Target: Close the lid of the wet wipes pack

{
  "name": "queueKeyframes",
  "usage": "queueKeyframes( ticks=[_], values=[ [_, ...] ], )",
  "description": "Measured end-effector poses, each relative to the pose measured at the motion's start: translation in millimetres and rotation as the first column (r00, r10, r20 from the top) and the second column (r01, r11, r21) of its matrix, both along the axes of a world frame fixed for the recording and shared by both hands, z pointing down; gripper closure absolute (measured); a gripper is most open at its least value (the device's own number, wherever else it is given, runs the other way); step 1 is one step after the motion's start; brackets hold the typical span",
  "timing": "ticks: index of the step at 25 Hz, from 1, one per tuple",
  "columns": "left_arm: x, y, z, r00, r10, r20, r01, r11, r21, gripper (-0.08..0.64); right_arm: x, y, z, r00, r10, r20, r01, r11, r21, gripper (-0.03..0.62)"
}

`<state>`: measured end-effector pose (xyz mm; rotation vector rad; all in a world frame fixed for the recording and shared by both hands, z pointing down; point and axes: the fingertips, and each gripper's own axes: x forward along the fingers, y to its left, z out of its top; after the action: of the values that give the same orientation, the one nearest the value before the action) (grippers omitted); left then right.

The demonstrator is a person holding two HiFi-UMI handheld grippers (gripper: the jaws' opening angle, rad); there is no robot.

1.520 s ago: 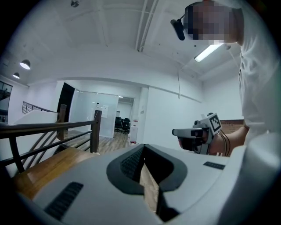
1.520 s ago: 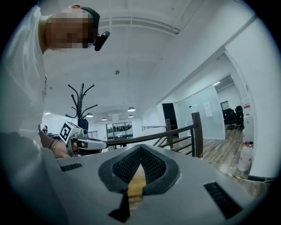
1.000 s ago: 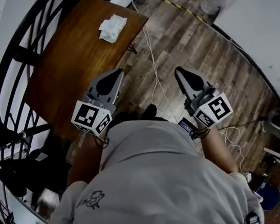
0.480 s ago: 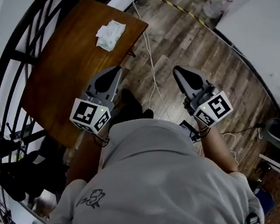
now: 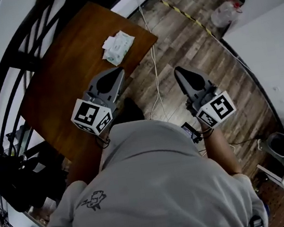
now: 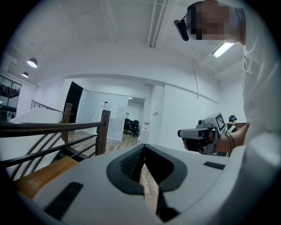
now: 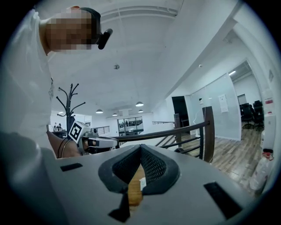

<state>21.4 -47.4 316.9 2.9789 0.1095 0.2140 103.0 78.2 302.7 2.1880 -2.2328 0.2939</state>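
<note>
1. Jaws of the left gripper [image 6: 142,147]: pads meet at the tips, with nothing between them. Only its own view shows this; the head view gives just the grey shell from above.
2. Right gripper [image 7: 140,147]: jaws likewise pressed together and empty. Brown wood shows through the slit behind the tips.
3. Each gripper view catches the other gripper side-on, held level beside it.
4. Head view: both grippers are out in front of the person's grey top [image 5: 157,187], side by side and apart, pointing far. The left is over the near right edge of the wooden table [image 5: 67,68], the right over the plank floor [image 5: 190,46].
5. Wet wipes pack [image 5: 118,46]: lies at the table's far right corner, well apart from both grippers and touched by neither. Only the head view shows it plainly. Lid position is too small to tell.
6. Coat stand [image 7: 68,103] appears in the right gripper view alone.
</note>
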Motion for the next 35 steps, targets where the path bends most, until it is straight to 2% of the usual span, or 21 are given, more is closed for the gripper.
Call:
queueKeyframes(
  ticks=[5, 10, 21, 26, 29, 35],
  values=[
    [6.7, -52.5, 5.4, 0.999, -0.035, 0.003, 0.035, 0.999, 0.005, 0.546, 17.1, -60.1, 6.0, 0.999, -0.036, 0.003, 0.036, 0.999, 0.0, 0.561],
    [-1.0, -93.9, 7.2, 0.997, -0.071, 0.012, 0.071, 0.997, 0.007, 0.546, 16.4, -110.6, 7.4, 0.996, -0.086, 0.006, 0.086, 0.996, 0.001, 0.56],
    [-32.5, -137.5, 3.7, 0.978, -0.208, 0.013, 0.208, 0.978, -0.004, 0.546, 11.9, -177.4, 0.2, 0.975, -0.223, 0.004, 0.223, 0.975, 0.006, 0.561],
    [-40.2, -151.6, -6.0, 0.951, -0.307, -0.024, 0.308, 0.951, 0.017, 0.546, 13.3, -205.4, 3.2, 0.948, -0.317, -0.005, 0.317, 0.948, 0.001, 0.56],
    [-41.3, -155.2, -6.5, 0.934, -0.358, -0.018, 0.358, 0.934, 0.016, 0.546, 18.2, -219.4, 4.0, 0.928, -0.372, -0.004, 0.372, 0.928, -0.002, 0.561],
    [-34.7, -168.4, -1.3, 0.878, -0.478, 0.004, 0.478, 0.878, 0.011, 0.546, 33.8, -253.2, 5.7, 0.869, -0.494, 0.0, 0.494, 0.869, -0.004, 0.56]
  ],
)
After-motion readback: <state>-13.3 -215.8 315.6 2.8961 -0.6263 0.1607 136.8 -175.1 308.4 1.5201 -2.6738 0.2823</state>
